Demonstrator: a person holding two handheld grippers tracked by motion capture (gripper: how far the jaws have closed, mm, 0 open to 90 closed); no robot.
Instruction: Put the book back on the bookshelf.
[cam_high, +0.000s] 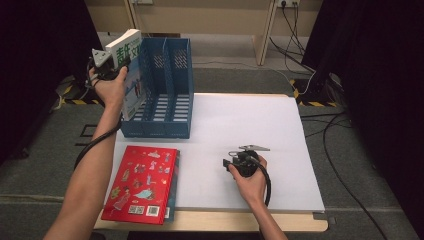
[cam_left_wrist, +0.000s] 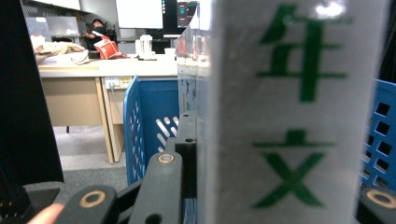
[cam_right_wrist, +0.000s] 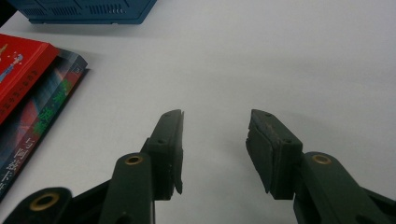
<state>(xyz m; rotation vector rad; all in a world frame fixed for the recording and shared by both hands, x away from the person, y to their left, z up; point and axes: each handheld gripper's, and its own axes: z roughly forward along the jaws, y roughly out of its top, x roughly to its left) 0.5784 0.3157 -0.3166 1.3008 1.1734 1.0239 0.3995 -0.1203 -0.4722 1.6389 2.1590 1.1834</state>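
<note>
High view: the left gripper (cam_high: 111, 64) has its jaws pinching a white book with green characters (cam_high: 126, 55), held upright just above the left slot of the blue file rack (cam_high: 165, 95). In front of the rack and to its right, the right gripper (cam_high: 235, 161) rests on the white tabletop (cam_high: 240, 125), jaws spread and empty. A red book (cam_high: 142, 182) lies just in front of the rack.

Green "年" and "文" on book spine (cam_left_wrist: 299, 116)

The high view looks forward and down over the whole counter (cam_high: 240, 130); the right tool's camera skims low and close above it, sharing the red book (cam_right_wrist: 18, 70) and blue rack (cam_right_wrist: 84, 11)
</note>
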